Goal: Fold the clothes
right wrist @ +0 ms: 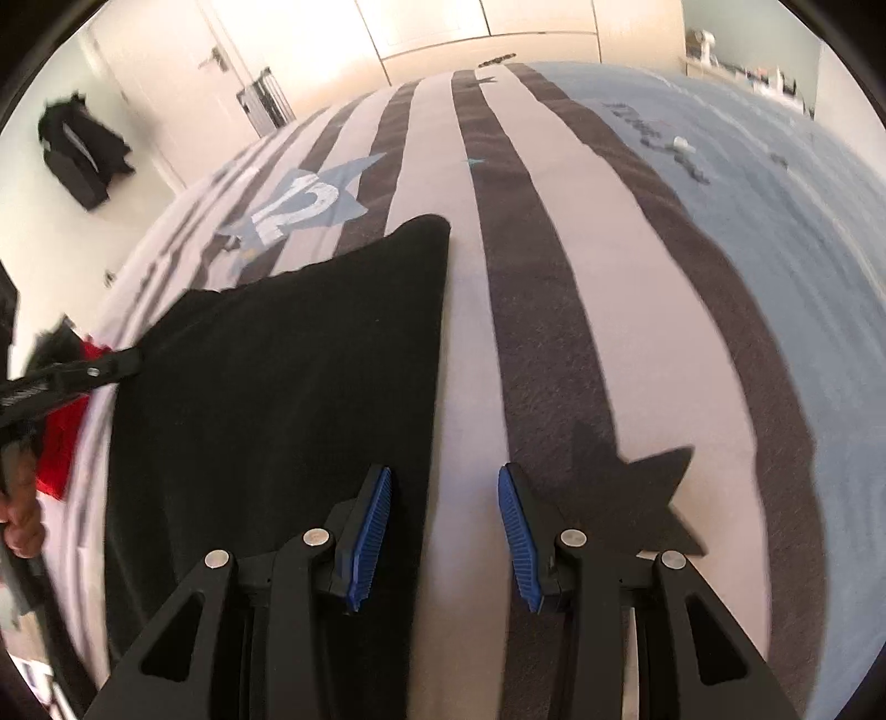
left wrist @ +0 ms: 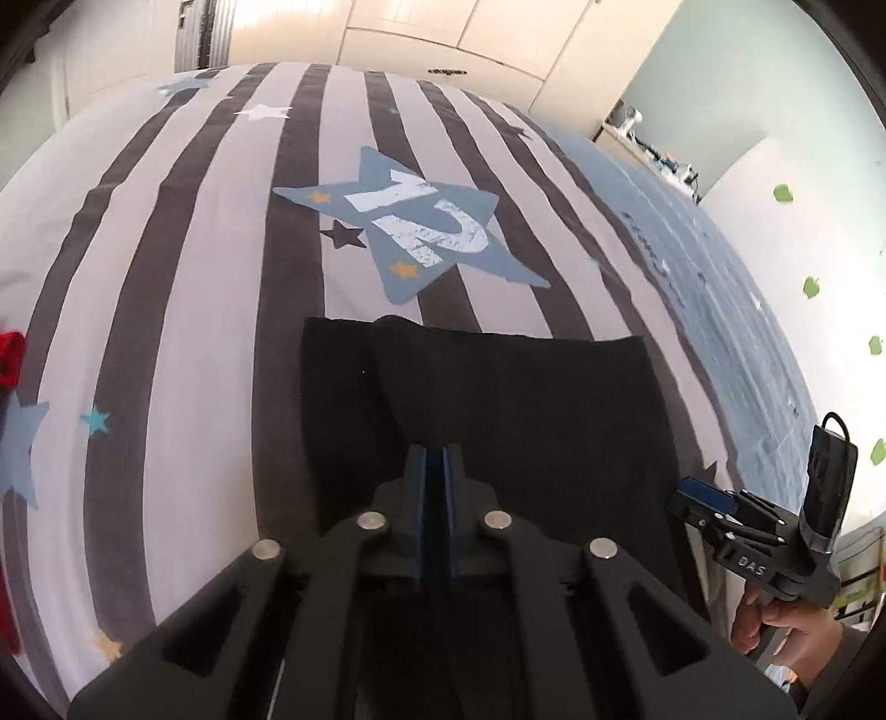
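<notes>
A black garment point(left wrist: 515, 399) lies flat on the striped bed cover point(left wrist: 210, 288), folded into a rough rectangle. My left gripper point(left wrist: 437, 451) is shut, its blue pads pressed together over the garment's near part; whether cloth is pinched between them is hidden. In the right wrist view the garment point(right wrist: 288, 376) fills the left half, and the left gripper point(right wrist: 119, 363) reaches its left edge. My right gripper point(right wrist: 446, 520) is open and empty, hovering over the garment's right edge, left finger above the cloth, right finger above the cover. It also shows in the left wrist view point(left wrist: 700, 495).
The bed cover has grey and white stripes, a blue star with "12" point(left wrist: 421, 221) and a light blue panel point(right wrist: 775, 221) on the right. Red clothing point(right wrist: 61, 437) lies at the bed's left edge. Wardrobe doors point(right wrist: 432, 27) stand behind the bed.
</notes>
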Demonstrator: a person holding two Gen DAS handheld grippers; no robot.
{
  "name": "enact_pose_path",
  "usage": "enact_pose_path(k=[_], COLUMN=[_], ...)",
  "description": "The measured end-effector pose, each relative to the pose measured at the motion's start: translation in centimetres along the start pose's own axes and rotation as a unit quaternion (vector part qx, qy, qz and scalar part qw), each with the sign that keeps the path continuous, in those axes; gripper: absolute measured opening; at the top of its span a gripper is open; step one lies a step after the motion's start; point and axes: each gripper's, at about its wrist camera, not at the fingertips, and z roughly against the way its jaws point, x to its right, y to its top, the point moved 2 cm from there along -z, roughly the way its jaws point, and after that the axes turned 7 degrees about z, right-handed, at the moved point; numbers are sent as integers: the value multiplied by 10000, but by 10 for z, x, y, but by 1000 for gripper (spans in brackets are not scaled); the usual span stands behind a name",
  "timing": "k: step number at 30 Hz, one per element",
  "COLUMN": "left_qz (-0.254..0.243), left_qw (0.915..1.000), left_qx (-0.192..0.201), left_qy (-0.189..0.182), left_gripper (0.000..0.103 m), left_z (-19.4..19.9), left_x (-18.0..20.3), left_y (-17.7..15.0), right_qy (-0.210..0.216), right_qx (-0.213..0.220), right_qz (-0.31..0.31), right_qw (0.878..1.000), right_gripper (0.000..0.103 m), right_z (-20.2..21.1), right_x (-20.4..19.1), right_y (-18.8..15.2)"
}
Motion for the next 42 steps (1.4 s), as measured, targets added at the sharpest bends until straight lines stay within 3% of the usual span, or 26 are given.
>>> enact_pose_path(k=[1, 3, 5, 11, 13, 14, 17, 20, 24, 27, 29, 30, 31, 32, 33, 35, 37, 42], left_qz=[227, 686, 904, 170, 76, -34, -240, -565, -1019, -1131, -1000, -876, -773, -706, -647, -520, -718, -1305], left_qw=[9996, 9969, 9949, 9994, 9996, 9998, 9993, 9964, 9862, 9760, 9727, 9730, 9755, 9790, 9825, 9849, 9851, 9773], left_qx=[75, 141, 107, -145, -104, -92, -33, 25, -315, -774, -761, -653, -540, -491, -463, -649, -694, -868], left_qy=[-118, -365, -437, -267, -264, -175, -272, -628, -1268, -1692, -1953, -2033, -1988, -1847, -1685, -1518, -1402, -1423], left_gripper=[5, 23, 30, 30, 27, 8, 3, 3, 5, 18, 22, 29, 35, 48, 51, 51, 51, 51], left_z=[3, 5, 1, -19, -22, -25, -23, -17, -15, -21, -11, -4, -1, -3, -7, -18, -27, -44], left_x=[-6, -18, -26, 1, 7, 12, 31, 75, 146, 177, 176, 167, 157, 147, 137, 122, 124, 152], left_y=[1, 3, 1, -9, -11, -11, -13, -24, -54, -76, -83, -82, -81, -75, -67, -64, -63, -74], right_qy=[-29, 139, 275, 328, 278, 297, 320, 284, 24, -156, -218, -234, -241, -277, -294, -259, -224, -234], right_qx=[41, 213, 302, 128, 54, 64, 121, 217, 321, 254, 155, 111, 98, 92, 105, 154, 204, 243], right_qz=[29, -43, 4, 354, 368, 343, 215, -10, -547, -832, -965, -1007, -998, -953, -917, -929, -941, -892], right_qw=[10000, 9997, 9992, 9988, 9989, 9989, 9992, 9994, 9980, 9961, 9950, 9946, 9947, 9950, 9953, 9952, 9951, 9954], right_gripper=[37, 37, 37, 37, 37, 37, 37, 37, 37, 37, 37, 37, 37, 37, 37, 37, 37, 37], right_z=[3, 10, 14, -5, -13, -13, -9, 0, 23, 34, 38, 39, 40, 41, 41, 43, 44, 48], right_x=[-1, -2, -9, -27, -27, -26, -20, -7, 35, 64, 77, 82, 85, 88, 89, 89, 89, 87], right_y=[3, 8, 14, 18, 18, 17, 15, 14, 1, -16, -28, -34, -37, -38, -40, -40, -41, -44])
